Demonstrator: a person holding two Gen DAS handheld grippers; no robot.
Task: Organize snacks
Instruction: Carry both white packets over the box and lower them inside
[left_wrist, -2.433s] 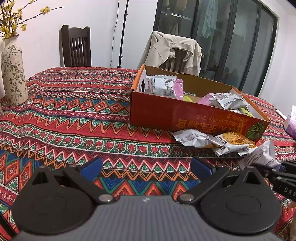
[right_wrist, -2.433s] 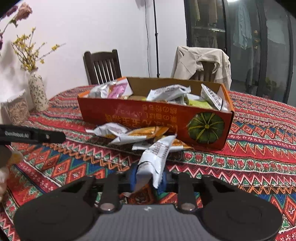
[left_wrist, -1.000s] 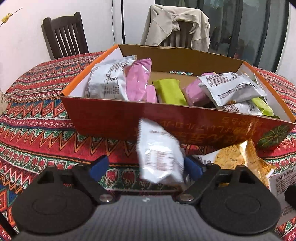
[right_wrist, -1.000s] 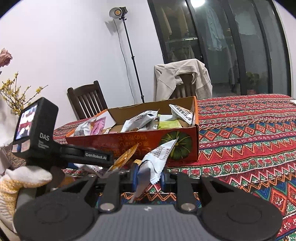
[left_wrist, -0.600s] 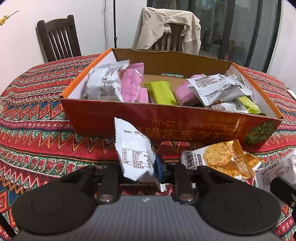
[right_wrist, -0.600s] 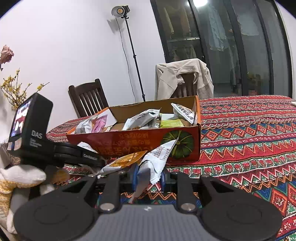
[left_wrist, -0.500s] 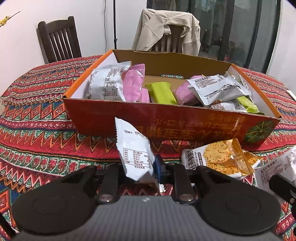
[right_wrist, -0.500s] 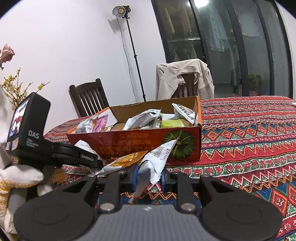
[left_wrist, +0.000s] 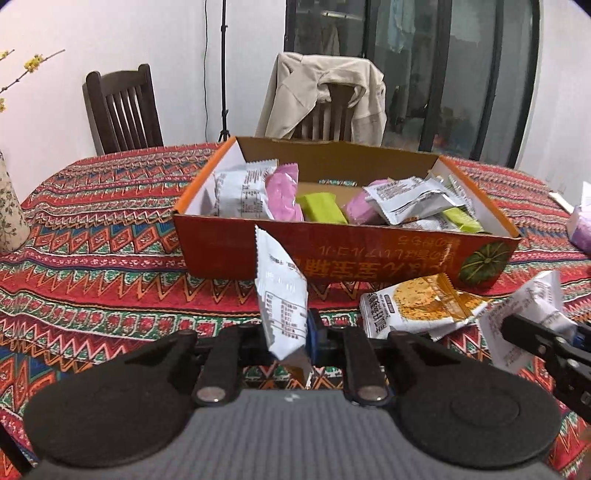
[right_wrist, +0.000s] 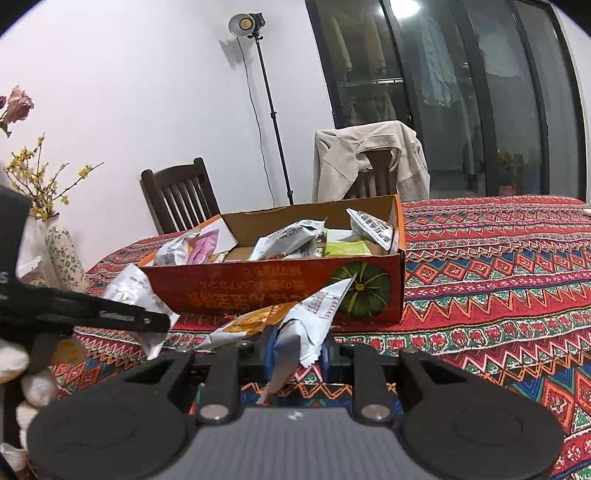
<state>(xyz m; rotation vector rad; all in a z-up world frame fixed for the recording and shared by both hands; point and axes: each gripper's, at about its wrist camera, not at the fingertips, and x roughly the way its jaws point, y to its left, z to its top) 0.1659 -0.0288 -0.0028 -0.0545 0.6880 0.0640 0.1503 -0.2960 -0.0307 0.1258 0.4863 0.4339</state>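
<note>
On a patterned tablecloth (left_wrist: 92, 236), an open orange box (left_wrist: 343, 254) holds about 8 packets already. The left gripper (left_wrist: 291, 332) is clamped tight on 1 silver packet (left_wrist: 280, 295), held upright in front of the box's near wall; the right gripper (right_wrist: 295, 350) is likewise closed on a second silver packet (right_wrist: 314, 314). 1 orange cracker packet (left_wrist: 421, 306) lies on the cloth below the box. To finish well, each packet likely needs lifting clear of the near wall before release — dropped flat into a gap, not onto the heap. A second ago the left jaws stood wide around the packet; now they pinch it, and the box sits farther off.
</note>
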